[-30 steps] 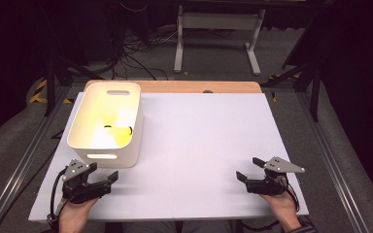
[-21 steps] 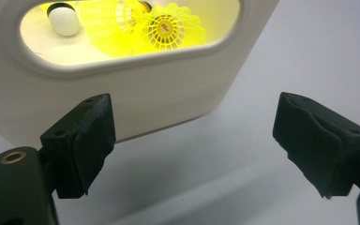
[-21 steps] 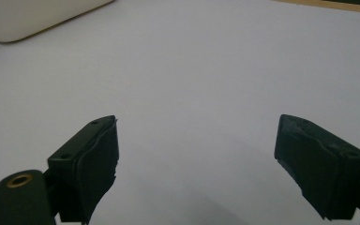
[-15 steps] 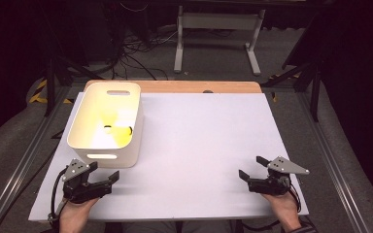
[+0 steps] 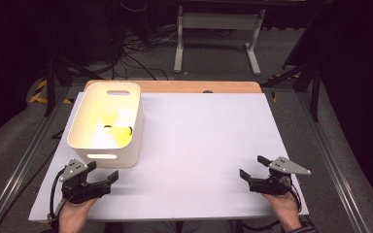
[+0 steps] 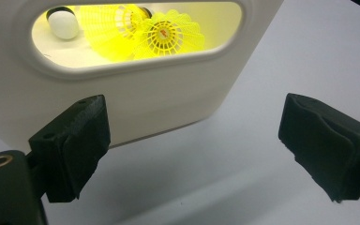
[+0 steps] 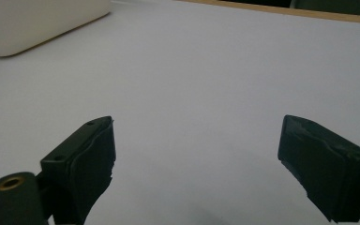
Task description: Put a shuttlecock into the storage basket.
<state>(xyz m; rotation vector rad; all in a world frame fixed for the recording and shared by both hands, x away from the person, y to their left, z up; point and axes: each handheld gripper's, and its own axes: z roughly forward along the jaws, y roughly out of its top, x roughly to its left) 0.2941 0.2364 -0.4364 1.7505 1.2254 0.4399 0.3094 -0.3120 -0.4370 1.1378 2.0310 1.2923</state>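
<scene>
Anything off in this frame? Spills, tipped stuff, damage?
Nothing stands out. The white bin sits upright at the table's left, yellow shuttlecocks inside it. The left gripper and right gripper are both open and hold nothing.

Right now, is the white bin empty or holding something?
Holding something: the white bin contains yellow shuttlecocks, visible through its handle slot and from above.

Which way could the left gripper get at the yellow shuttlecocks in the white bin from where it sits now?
Probably only over the top. The left gripper, jaws open, faces the white bin; its end wall stands between it and the yellow shuttlecocks. The handle slot looks too narrow, but the bin is open above.
</scene>
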